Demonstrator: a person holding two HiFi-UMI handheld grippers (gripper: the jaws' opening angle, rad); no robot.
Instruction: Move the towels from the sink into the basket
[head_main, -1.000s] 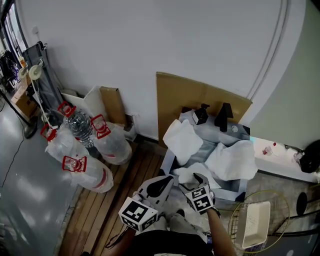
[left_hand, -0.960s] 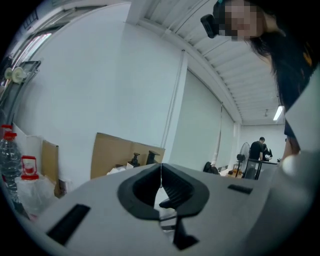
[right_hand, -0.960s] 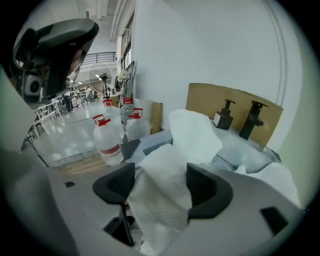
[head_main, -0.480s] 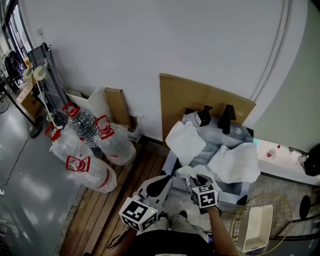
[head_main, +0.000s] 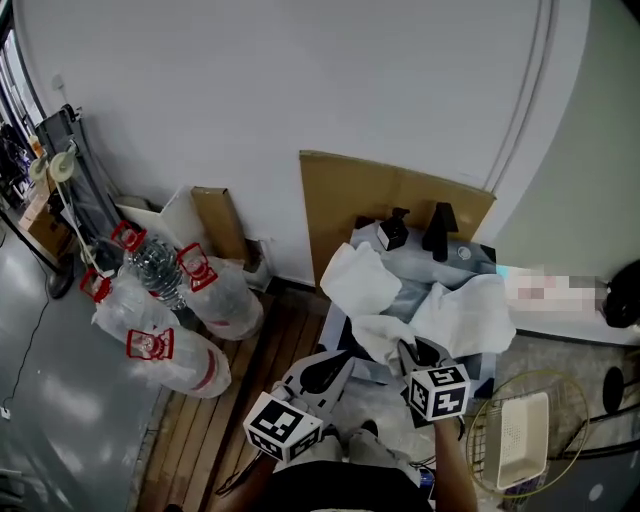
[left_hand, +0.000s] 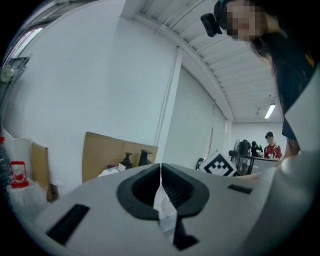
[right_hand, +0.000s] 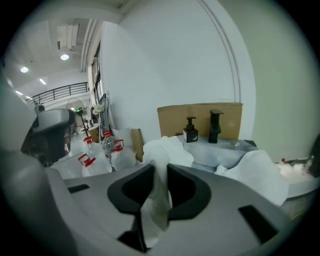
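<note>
The grey sink (head_main: 420, 266) stands against the wall with white towels draped over it, one on the left rim (head_main: 358, 280) and one on the right (head_main: 470, 315). My right gripper (head_main: 410, 352) is at the sink's near edge. Its jaws are closing, and a third white towel (right_hand: 157, 195) is pinched between the pads, with its bunched end (head_main: 382, 334) raised off the sink. My left gripper (head_main: 338, 362) hovers just left of it, jaws together. A thin pale strip shows low between its pads (left_hand: 172, 192); I cannot tell what it is. The wire basket (head_main: 470, 440) sits at the lower right.
A black faucet (head_main: 440, 232) and a soap dispenser (head_main: 390, 232) stand on the sink's back ledge, in front of a cardboard sheet (head_main: 390, 195). Bagged water jugs (head_main: 170, 325) lie on the left by the wooden floor slats (head_main: 270, 350). A white tray (head_main: 522, 435) lies in the basket.
The right gripper's jaws went from open to closed on the towel at the sink's near edge, and it drew back to the right with the towel rising. The left gripper barely moved.
</note>
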